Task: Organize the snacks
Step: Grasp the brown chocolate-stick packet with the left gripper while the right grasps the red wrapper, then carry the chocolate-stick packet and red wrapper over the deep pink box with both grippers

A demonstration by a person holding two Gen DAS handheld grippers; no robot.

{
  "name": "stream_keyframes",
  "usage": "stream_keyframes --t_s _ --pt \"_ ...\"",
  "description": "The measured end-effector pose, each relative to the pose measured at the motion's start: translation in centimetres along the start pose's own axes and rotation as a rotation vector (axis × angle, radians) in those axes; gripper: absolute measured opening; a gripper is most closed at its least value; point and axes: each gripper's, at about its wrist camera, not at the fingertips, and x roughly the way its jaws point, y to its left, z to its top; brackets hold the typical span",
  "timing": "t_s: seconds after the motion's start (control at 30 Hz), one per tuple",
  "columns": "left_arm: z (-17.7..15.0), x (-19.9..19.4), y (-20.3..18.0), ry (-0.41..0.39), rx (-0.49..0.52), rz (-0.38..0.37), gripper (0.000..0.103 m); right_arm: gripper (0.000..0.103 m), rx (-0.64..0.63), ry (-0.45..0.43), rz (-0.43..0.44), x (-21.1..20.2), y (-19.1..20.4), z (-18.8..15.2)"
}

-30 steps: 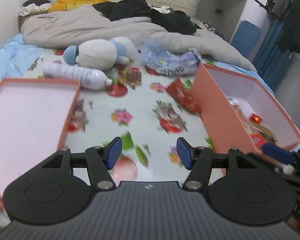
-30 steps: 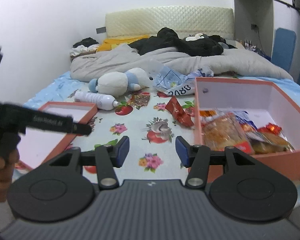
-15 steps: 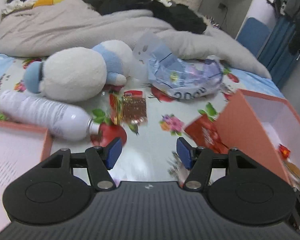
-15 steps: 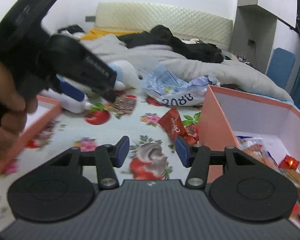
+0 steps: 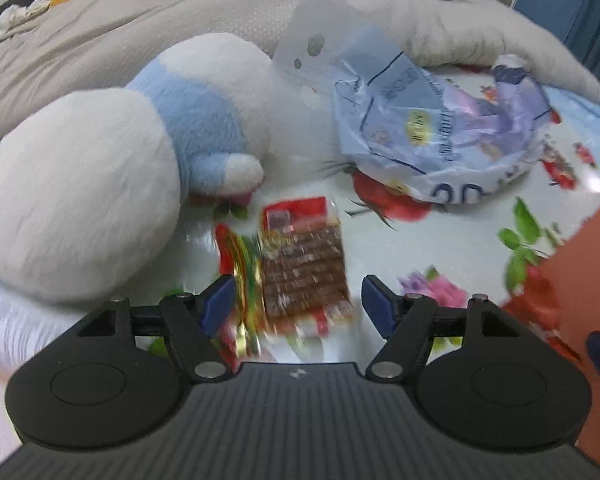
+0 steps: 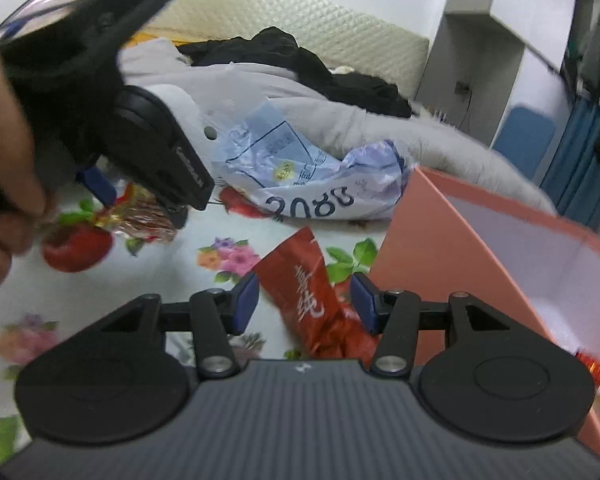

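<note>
The left claw (image 5: pixel 296 300), its jaws just widened, straddled a clear brown snack packet (image 5: pixel 304 268) ungripped; the half-open right claw (image 6: pixel 304 304) flanked a crinkled red foil packet (image 6: pixel 304 280). Either slippery wrapper might have skidded away at closing.

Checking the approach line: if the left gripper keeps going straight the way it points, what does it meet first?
Most likely the brown snack packet between the open jaws of the left gripper; depth is blurred.

Black ribbed tongs (image 5: pixel 298 300), blue fingertip pads (image 6: pixel 246 306), silver pivot screws, bare hand (image 6: pixel 4 160)
</note>
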Motion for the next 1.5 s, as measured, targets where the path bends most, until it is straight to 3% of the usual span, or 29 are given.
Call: stream_keyframes --t_s 0.17,0.33,0.5,0.67,1.13,1.5 --pt "0.7 2.1 -0.4 0.011 0.058 0.018 0.083 0.053 -0.071 0.043 -0.029 2.3 1.2 -0.3" --pt "0.7 2.6 -0.1 0.005 0.041 0.008 0.082 0.052 -0.006 0.098 -0.003 3.3 0.5 -0.6" --pt "0.1 1.7 -0.4 -0.009 0.053 0.010 0.061 0.037 -0.015 0.110 -0.009 2.9 0.8 -0.7" --pt "-0.9 0.3 -1.0 -0.003 0.071 0.015 0.057 0.032 0.012 0.138 0.006 1.8 0.3 -0.8" --pt "-5.1 -6.5 -0.8 0.014 0.023 -0.037 0.056 0.027 0.087 0.146 0.088 -4.6 -1.0 -1.0" --pt "-10.2 -14.2 -0.8 -0.044 -0.017 -0.040 0.056 0.026 0.233 0.128 0.194 -10.3 -5.8 -0.8"
